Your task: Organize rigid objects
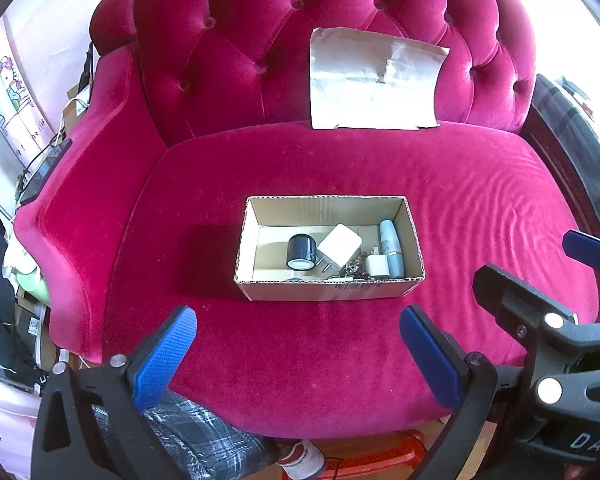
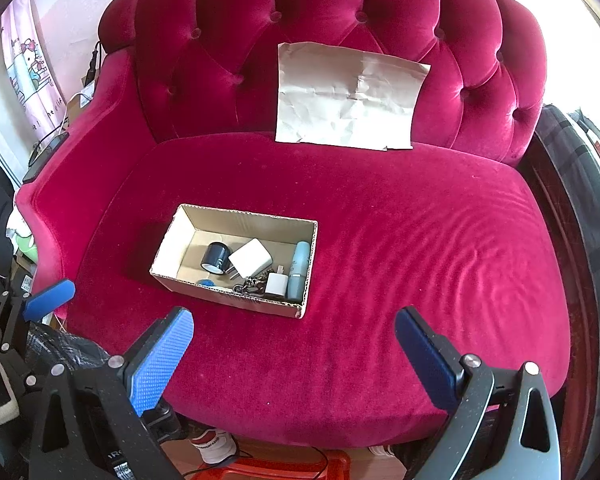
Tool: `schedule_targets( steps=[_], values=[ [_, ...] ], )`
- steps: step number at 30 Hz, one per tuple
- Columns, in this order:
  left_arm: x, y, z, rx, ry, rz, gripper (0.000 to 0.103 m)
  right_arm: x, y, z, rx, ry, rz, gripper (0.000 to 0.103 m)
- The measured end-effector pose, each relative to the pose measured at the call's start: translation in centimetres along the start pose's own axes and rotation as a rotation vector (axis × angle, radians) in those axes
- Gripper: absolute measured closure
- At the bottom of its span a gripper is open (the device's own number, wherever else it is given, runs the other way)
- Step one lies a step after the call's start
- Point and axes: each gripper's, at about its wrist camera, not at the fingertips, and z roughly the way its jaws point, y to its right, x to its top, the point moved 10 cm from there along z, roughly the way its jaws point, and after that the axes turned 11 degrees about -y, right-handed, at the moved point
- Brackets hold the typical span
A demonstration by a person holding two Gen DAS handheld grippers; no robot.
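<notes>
**Both grippers empty above the sofa seat**

The left gripper (image 1: 298, 346) and right gripper (image 2: 294, 346) hover with blue-padded fingers (image 1: 162, 360) spread apart, holding nothing. Beyond them, an open brown cardboard box (image 1: 328, 294) sits on the crimson velvet sofa (image 1: 380, 360), containing a dark cylindrical jar (image 1: 301, 252), white charger block (image 1: 339, 245), small white plug (image 1: 377, 266), pale-blue tube (image 1: 392, 248) and metal chain (image 1: 350, 270).
</notes>
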Motion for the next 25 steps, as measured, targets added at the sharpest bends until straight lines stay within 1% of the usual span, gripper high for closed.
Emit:
schedule_targets(
  steps=[19, 25],
  values=[
    [0.3, 0.58, -0.82, 0.008, 0.028, 0.011, 0.0, 0.04, 0.04, -0.35, -0.002, 0.003, -0.003, 0.0],
    [0.29, 0.76, -0.73, 0.006, 0.024, 0.009, 0.0, -0.15, 0.24, -0.45, 0.001, 0.001, -0.002, 0.0]
  ],
)
